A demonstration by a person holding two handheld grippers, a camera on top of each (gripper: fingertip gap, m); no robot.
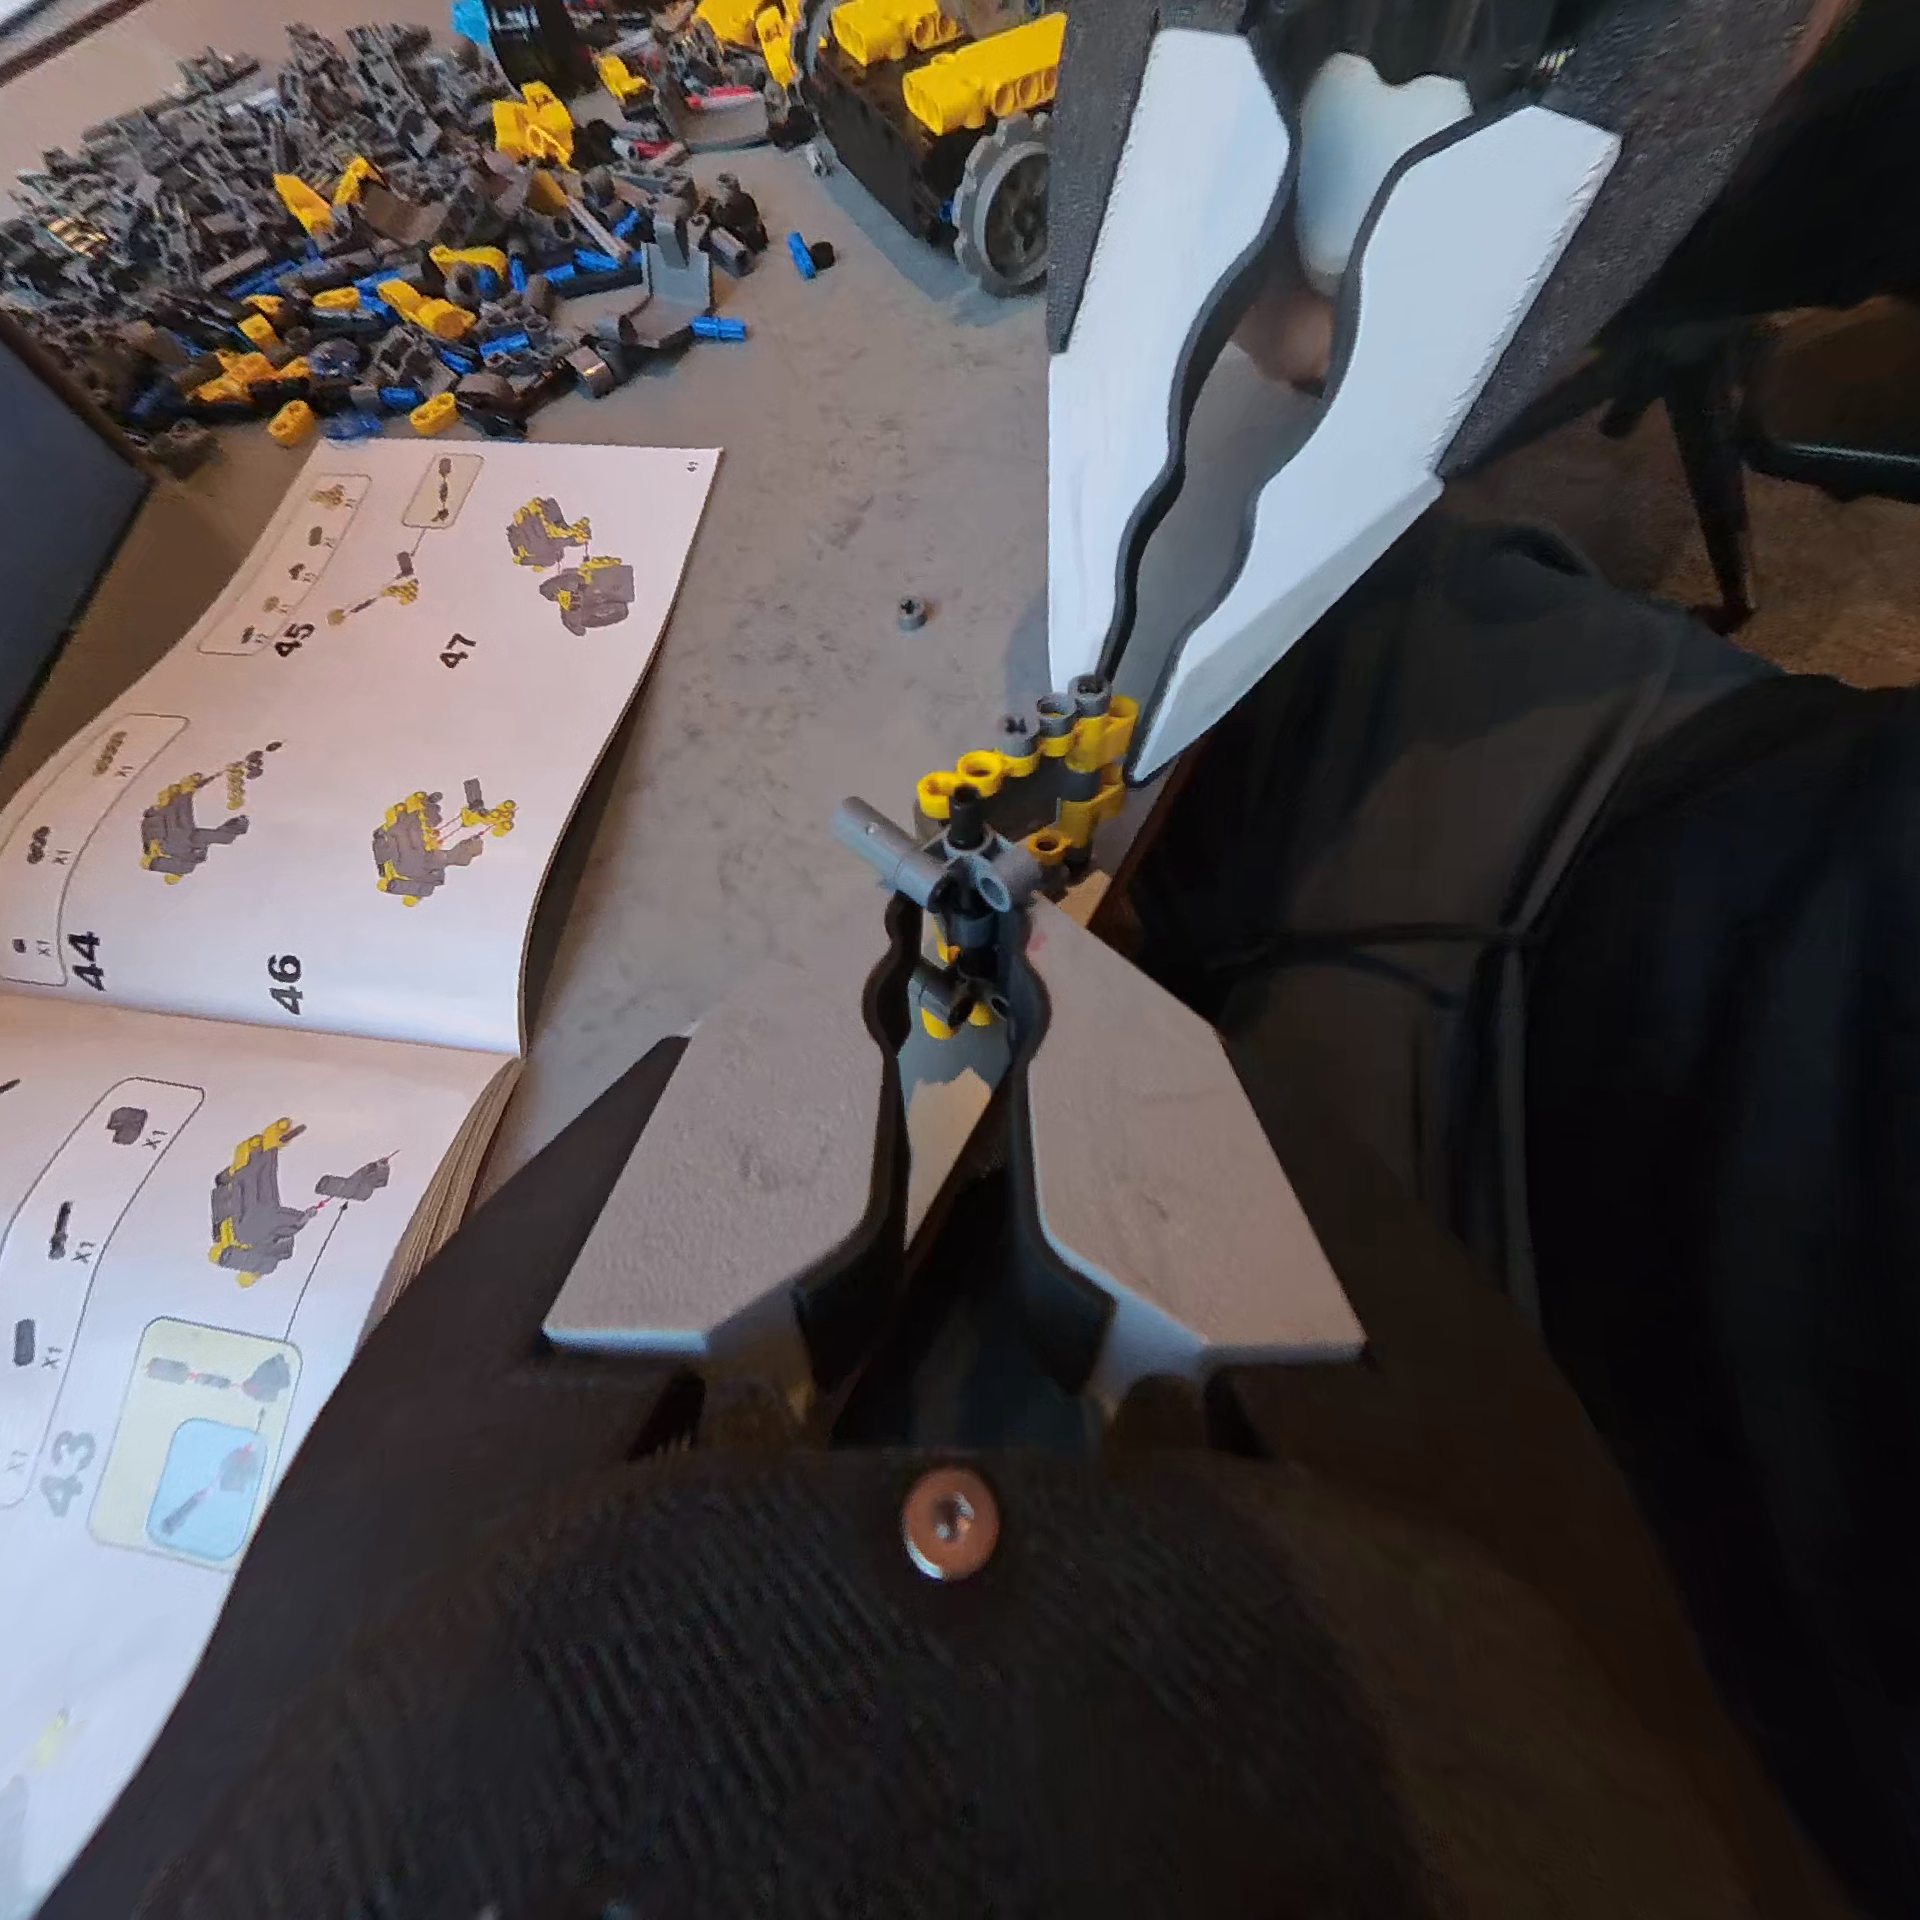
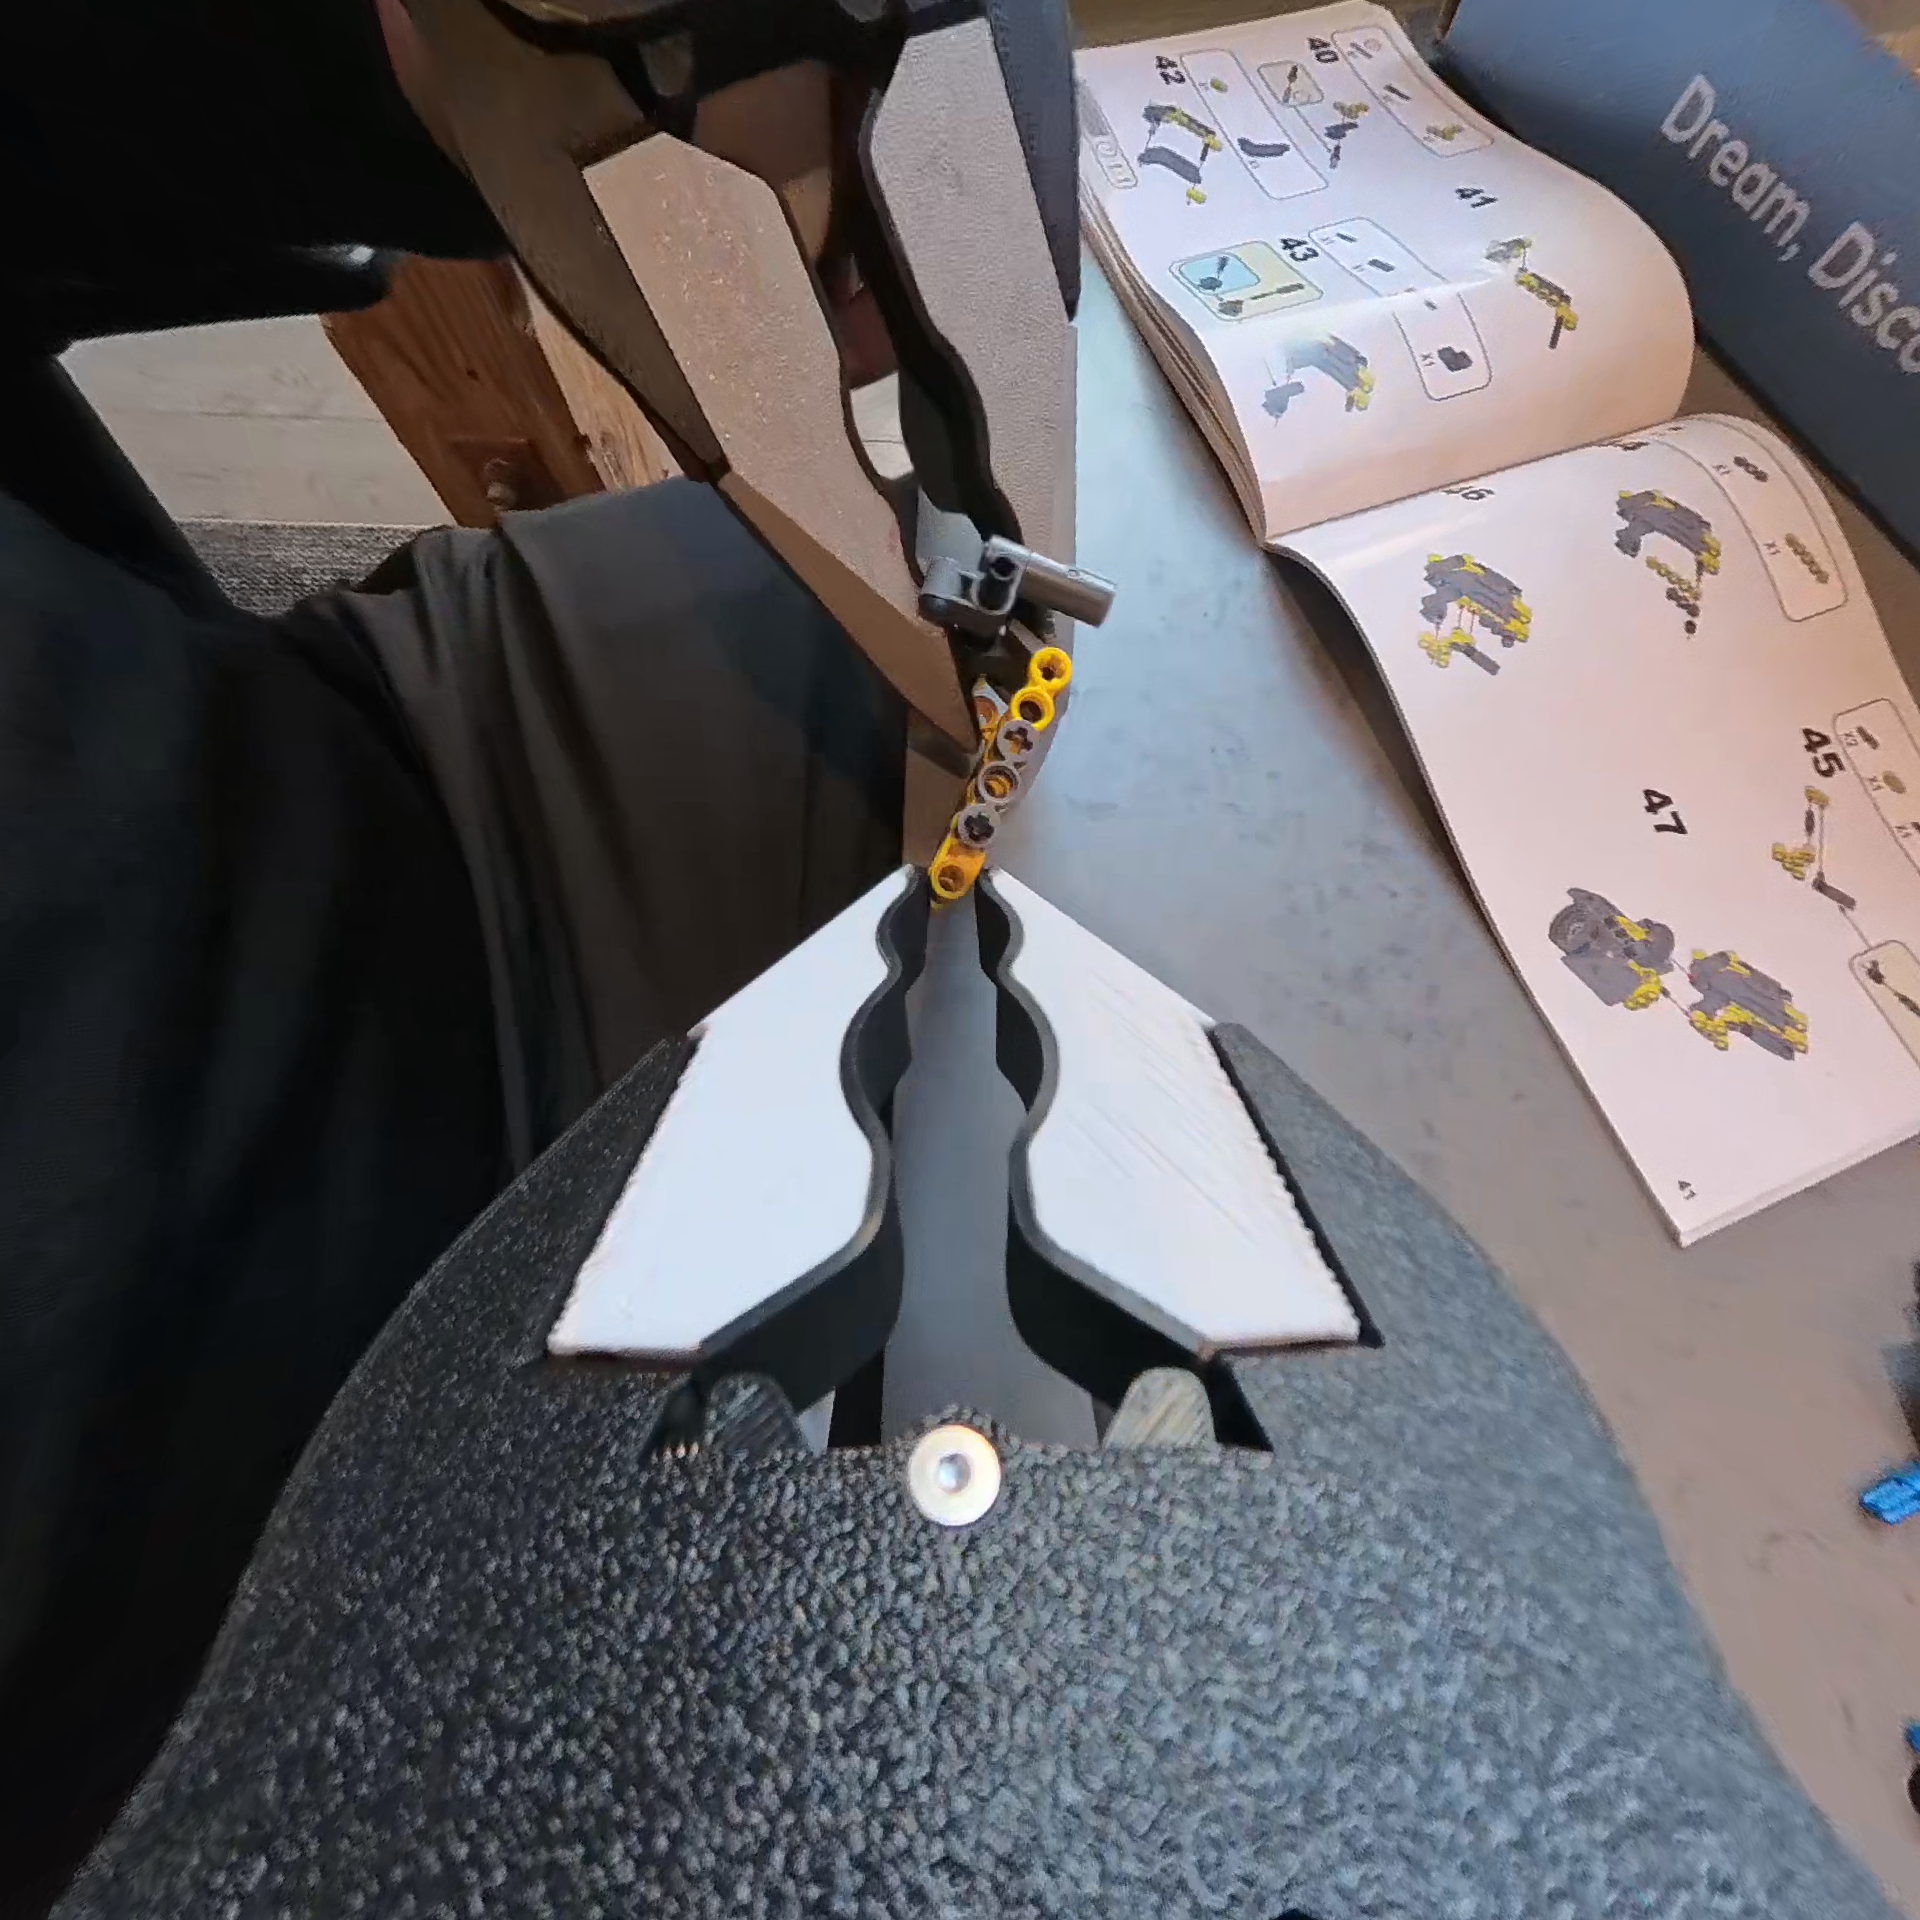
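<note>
Two grippers share one small yellow-and-grey brick assembly (image 1: 1013,821) over the table edge (image 1: 831,540), beside the open instruction booklet (image 1: 343,727): left gripper (image 1: 961,961) closed on its grey end, right gripper (image 2: 951,883) pinching its yellow end.

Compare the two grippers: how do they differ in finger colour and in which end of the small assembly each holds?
The left gripper has grey-looking fingers; the right gripper has white ones. The left clamps the dark grey end of the assembly; the right pinches its yellow end. Both are closed on it, above the table edge.
</note>
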